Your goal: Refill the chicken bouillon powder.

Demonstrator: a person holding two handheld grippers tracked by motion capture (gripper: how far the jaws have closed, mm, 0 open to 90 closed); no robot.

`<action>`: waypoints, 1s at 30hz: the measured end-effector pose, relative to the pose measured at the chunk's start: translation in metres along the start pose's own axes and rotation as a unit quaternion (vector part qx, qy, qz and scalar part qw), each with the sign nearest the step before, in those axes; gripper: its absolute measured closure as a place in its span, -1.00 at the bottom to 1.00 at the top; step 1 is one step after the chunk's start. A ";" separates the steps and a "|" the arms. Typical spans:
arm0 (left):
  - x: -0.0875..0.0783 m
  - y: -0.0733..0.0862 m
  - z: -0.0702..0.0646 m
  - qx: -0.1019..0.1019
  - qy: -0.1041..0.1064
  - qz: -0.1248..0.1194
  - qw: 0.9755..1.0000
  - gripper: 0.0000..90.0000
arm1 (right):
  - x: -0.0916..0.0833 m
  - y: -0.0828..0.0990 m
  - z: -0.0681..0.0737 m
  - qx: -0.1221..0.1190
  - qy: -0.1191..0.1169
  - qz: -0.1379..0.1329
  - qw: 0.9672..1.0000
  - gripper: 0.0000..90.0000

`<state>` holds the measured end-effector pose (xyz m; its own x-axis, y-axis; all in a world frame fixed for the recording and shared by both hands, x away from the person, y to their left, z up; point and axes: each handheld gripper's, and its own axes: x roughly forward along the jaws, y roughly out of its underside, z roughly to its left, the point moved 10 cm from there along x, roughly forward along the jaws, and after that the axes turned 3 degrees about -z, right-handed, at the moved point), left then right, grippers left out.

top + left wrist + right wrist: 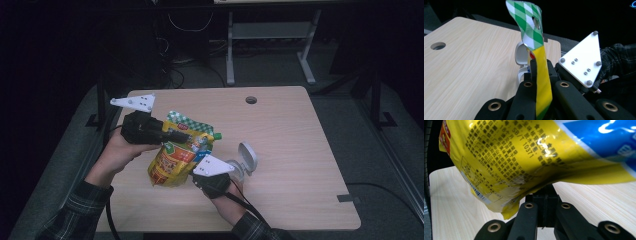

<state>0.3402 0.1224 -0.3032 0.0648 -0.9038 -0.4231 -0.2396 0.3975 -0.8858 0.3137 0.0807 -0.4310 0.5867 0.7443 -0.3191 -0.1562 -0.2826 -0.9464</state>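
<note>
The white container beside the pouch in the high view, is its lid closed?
No, the white container lies on the table with its round lid flipped open and standing up.

In the high view the lower part of the yellow pouch (176, 157) is covered by the right tongs (200, 176) and their grey plate, and its upper left by the left tongs (172, 135); the print on it is too small to read. The white container (240, 167) at centre right is partly hidden behind the right hand (222, 192), so its shape below the open lid cannot be told. In the left gripper view the pouch (540, 75) screens most of that container (520, 53). In the right gripper view the pouch (524, 157) runs off the top and right edges, and what the tongs (546, 200) clamp is hidden beneath its fold.
</note>
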 end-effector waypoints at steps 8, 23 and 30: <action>0.008 -0.002 0.002 -0.006 -0.006 0.012 1.000 1.00 | 0.003 0.001 0.004 0.005 0.003 -0.004 1.000 1.00; 0.029 -0.005 -0.002 -0.004 0.001 0.046 0.999 1.00 | 0.008 0.003 0.009 0.009 -0.013 -0.007 1.000 1.00; 0.036 -0.003 -0.007 -0.004 0.006 0.062 0.998 1.00 | 0.008 0.005 0.014 0.010 -0.021 -0.013 1.000 1.00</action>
<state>0.3364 0.0879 -0.3142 0.0227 -0.8492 -0.5275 -0.2524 0.5057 -0.8250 0.3066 0.0935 -0.4386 0.5575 0.7758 -0.2953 -0.1573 -0.2505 -0.9552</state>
